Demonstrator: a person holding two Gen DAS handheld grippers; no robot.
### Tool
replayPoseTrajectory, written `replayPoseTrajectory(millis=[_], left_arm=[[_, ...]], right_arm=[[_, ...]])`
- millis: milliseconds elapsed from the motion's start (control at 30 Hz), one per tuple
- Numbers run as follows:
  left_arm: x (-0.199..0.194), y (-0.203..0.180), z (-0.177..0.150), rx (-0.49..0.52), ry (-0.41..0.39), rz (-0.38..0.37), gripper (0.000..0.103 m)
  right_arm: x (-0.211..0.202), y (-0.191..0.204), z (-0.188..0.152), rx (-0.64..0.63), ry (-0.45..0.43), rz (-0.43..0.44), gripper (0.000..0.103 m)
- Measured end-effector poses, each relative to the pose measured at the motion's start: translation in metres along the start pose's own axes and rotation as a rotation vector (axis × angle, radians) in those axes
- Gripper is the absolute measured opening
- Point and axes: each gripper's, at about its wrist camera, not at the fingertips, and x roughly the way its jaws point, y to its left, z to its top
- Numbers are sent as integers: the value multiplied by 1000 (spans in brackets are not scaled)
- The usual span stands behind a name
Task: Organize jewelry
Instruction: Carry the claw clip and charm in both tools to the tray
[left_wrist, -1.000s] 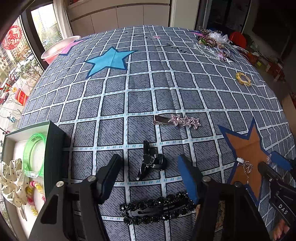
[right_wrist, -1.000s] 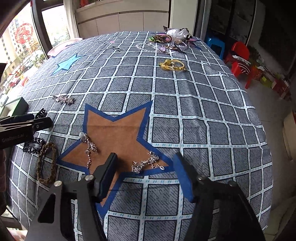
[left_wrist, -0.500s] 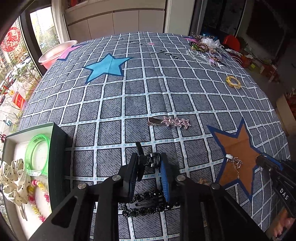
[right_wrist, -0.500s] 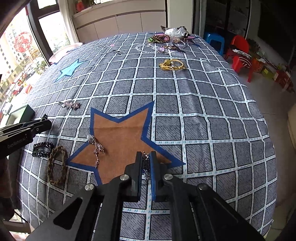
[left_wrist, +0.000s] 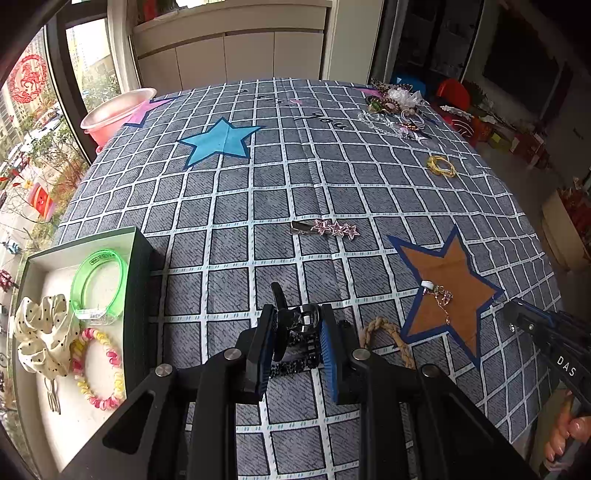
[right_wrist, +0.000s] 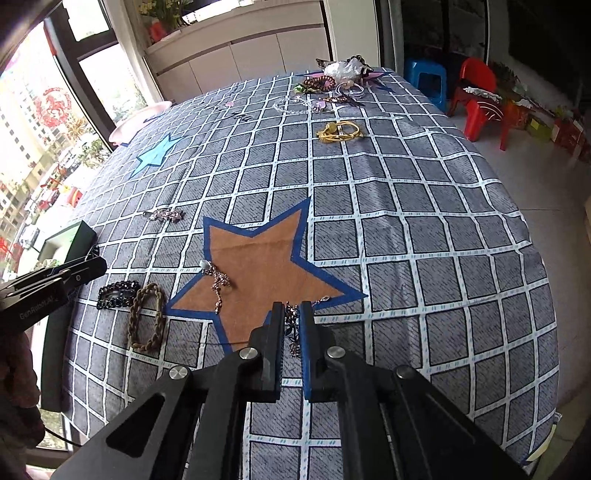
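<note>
My left gripper (left_wrist: 296, 311) is shut on a black claw hair clip (left_wrist: 301, 320) and holds it just above the checked cloth. Beneath it lies a black beaded barrette (left_wrist: 295, 365), partly hidden by the fingers. My right gripper (right_wrist: 291, 308) is shut on a thin silver chain (right_wrist: 292, 325) at the lower point of the orange star (right_wrist: 266, 254). A second chain with a white tag (right_wrist: 218, 282) lies on that star. An open dark box (left_wrist: 142, 266) at the left holds a green bangle (left_wrist: 99, 284), a dotted scrunchie (left_wrist: 40, 332) and a pink-yellow coil bracelet (left_wrist: 99, 365).
A star hair clip (left_wrist: 325, 229) lies mid-cloth and a braided brown tie (right_wrist: 146, 317) beside the barrette (right_wrist: 118, 293). A yellow bracelet (left_wrist: 441, 166) and a jewelry pile (left_wrist: 395, 107) sit at the far right. A pink basin (left_wrist: 114, 114) stands far left. Red chairs (right_wrist: 480, 96) stand beyond the edge.
Both grippers went from wide open to shut, the left on the black claw clip and the right on the silver chain. Both have since risen a little with their loads.
</note>
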Motion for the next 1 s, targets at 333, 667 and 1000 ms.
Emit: replayPoseTrajectory(millis=[333,667,1000], left_arm=[[-45,9,-25,-1,-65,-12,31],[-85,44,-52,-35,-121,-4,31],[-112,108,-82,-118,-160,67,31]], right_arm=[[-24,13,-9,-2,-20,21,8],[-49,59,-5,-79,-47,60,8],[-57,151,-1,-222,-59,158,8]])
